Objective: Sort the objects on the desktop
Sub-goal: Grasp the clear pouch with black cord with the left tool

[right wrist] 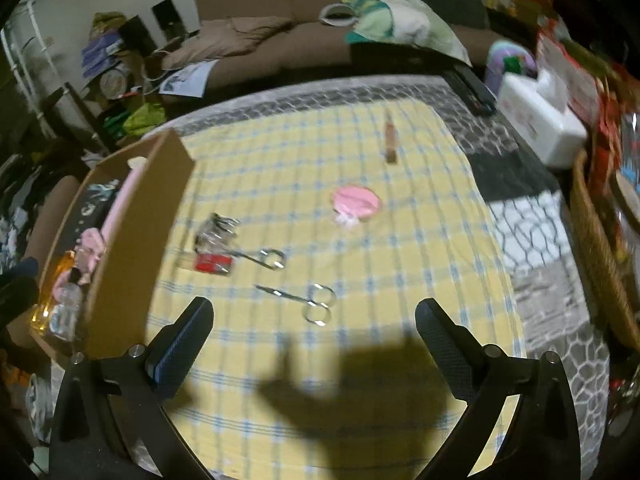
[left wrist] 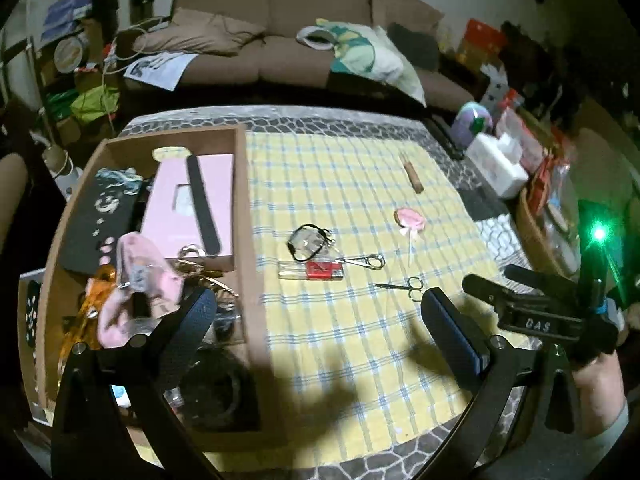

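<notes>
Across the back of both views runs a brown sofa (left wrist: 280,20) with a printed cushion (left wrist: 372,56), clutter stacked at either side of the room. Below it the bench (left wrist: 280,120) wears a grey stone-pattern cover, and a yellow checked cloth (left wrist: 340,340) lies over that. Only the left wrist view looks down into the cardboard box (left wrist: 240,184) at the cloth's left edge, showing a pink flat case (left wrist: 176,216), a black nail file (left wrist: 204,208), a black printed case (left wrist: 96,224) and pink fabric (left wrist: 132,280); the right wrist view meets mostly the box's outer wall. Loose on the cloth are two small scissors (right wrist: 308,300), one red-and-clear lighter (left wrist: 312,271), one black hair tie (left wrist: 306,242), one pink round lollipop (left wrist: 409,218) and one brown stick (left wrist: 411,172) farther back. Left tongs (left wrist: 316,312) are spread wide with nothing between them, one finger over the box. Right tongs (right wrist: 314,328) are likewise spread and empty, hanging above the cloth near the closer scissors; they also show at the right edge of the left view.
</notes>
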Motion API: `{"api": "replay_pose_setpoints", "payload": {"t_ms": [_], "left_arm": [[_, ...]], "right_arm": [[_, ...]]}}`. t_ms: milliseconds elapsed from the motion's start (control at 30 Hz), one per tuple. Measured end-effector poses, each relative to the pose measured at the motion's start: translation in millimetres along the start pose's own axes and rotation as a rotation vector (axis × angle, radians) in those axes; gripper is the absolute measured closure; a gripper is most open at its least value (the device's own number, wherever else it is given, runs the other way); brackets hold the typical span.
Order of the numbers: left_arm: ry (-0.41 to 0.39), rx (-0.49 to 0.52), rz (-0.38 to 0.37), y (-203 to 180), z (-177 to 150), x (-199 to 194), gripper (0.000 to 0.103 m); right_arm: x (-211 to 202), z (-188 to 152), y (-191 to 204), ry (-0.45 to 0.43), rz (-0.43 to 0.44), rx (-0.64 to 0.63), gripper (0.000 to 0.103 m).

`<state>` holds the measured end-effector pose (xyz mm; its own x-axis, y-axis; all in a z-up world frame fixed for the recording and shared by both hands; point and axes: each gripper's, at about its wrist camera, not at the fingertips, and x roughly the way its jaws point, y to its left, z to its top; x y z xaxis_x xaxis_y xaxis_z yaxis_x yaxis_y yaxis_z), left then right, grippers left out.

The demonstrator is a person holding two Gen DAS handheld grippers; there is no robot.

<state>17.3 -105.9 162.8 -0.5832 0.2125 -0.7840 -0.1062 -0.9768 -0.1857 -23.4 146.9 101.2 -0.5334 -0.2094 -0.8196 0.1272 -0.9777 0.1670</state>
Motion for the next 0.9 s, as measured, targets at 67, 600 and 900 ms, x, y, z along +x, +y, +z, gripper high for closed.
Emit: {"api": "replay_pose_setpoints", "payload": {"t_ms": [67,600,900], "left_arm": [[0.022,0.023,0.014,-8.3,4.7,14.7,0.000],[0.230,0.282,0.235,-55.5,42.1,167.7,0.043],[0.316,0.218,0.242,-43.8,41.2,215.9,0.084]], "right_arm": [[6.4,-6.9,-9.2,0.006,0.000,0.009,0.000],[50.3,-14.2,-47.6,-0.016,-0.014,-0.016,0.000],[61.6,-10.2,-51.7,0.000,0.033,-0.019,0.000]]}}
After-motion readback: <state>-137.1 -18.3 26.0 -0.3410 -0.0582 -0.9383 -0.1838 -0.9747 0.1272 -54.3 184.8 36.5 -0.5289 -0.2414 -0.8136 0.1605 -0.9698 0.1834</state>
